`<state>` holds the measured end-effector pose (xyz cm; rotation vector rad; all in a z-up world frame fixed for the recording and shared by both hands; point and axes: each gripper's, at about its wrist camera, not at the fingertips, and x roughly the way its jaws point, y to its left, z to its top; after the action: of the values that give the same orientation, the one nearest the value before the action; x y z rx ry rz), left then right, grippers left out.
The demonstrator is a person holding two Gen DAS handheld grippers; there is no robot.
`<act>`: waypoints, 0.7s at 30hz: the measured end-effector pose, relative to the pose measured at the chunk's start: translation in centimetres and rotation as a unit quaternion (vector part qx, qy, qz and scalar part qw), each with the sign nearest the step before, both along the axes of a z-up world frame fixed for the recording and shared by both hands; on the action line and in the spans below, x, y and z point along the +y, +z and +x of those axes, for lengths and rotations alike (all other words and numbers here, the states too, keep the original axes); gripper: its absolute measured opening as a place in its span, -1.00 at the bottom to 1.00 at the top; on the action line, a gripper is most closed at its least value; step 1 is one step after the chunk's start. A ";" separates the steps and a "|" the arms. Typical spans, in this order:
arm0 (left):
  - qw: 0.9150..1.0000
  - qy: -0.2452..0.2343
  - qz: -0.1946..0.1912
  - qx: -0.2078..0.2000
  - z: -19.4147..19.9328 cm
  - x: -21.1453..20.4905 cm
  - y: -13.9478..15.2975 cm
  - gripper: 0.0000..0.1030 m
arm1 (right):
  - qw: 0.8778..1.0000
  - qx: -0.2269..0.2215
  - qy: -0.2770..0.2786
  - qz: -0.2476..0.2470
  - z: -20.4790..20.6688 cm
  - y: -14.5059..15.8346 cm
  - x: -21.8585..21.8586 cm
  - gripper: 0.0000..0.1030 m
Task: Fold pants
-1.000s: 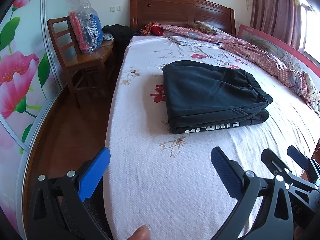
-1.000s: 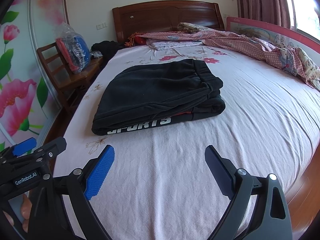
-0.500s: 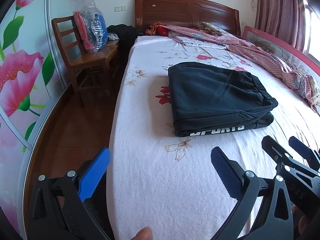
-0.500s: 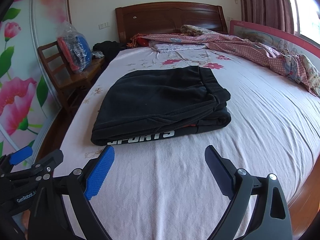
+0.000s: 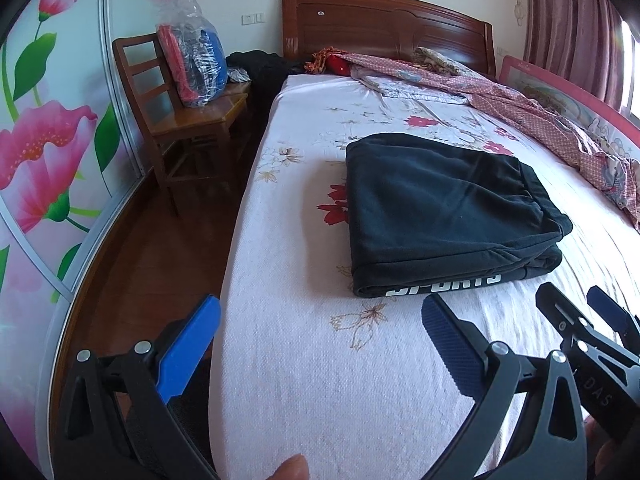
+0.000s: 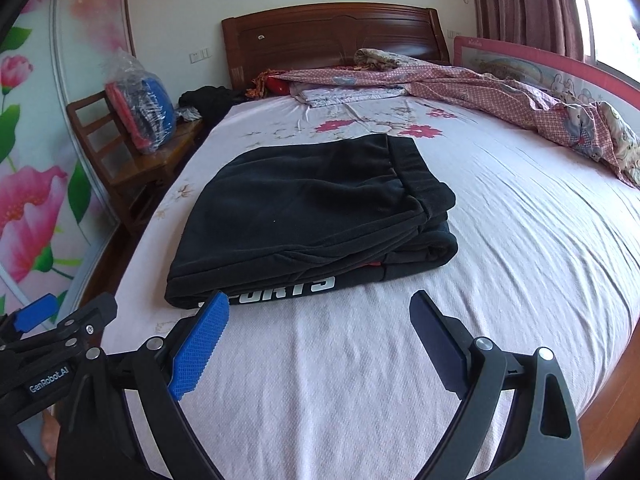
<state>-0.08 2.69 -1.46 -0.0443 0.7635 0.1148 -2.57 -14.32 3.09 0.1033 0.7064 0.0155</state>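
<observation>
Black pants (image 5: 444, 212) (image 6: 316, 212) lie folded in a flat rectangular stack on the bed, white "SPORTS" lettering along the near edge and the waistband on the right. My left gripper (image 5: 320, 340) is open over the bed's left edge, short of the pants, holding nothing. My right gripper (image 6: 318, 322) is open too, just in front of the stack's near edge, nothing between its blue pads (image 6: 200, 344). Each gripper shows at the side of the other's view.
The bed sheet (image 6: 360, 380) is white with flowers. A rumpled pink quilt (image 6: 500, 88) lies along the far right by a bed rail. A wooden chair (image 5: 180, 120) with a plastic-wrapped bundle stands left of the bed, on wooden floor (image 5: 152, 248). A wooden headboard (image 6: 332, 36) stands behind.
Both grippers have drawn back and risen slightly from the folded pants; the views have shifted a little. Both stay open and the pants have not moved.
</observation>
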 end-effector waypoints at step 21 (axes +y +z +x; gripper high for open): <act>1.000 -0.014 -0.015 0.010 0.2 0.2 -0.1 0.96 | 1.000 0.005 0.012 -0.002 -0.2 -0.2 0.8 0.77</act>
<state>0.10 2.89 -1.54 -0.0618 0.7853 0.0775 -2.77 -13.49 2.84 0.0906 0.7174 0.0370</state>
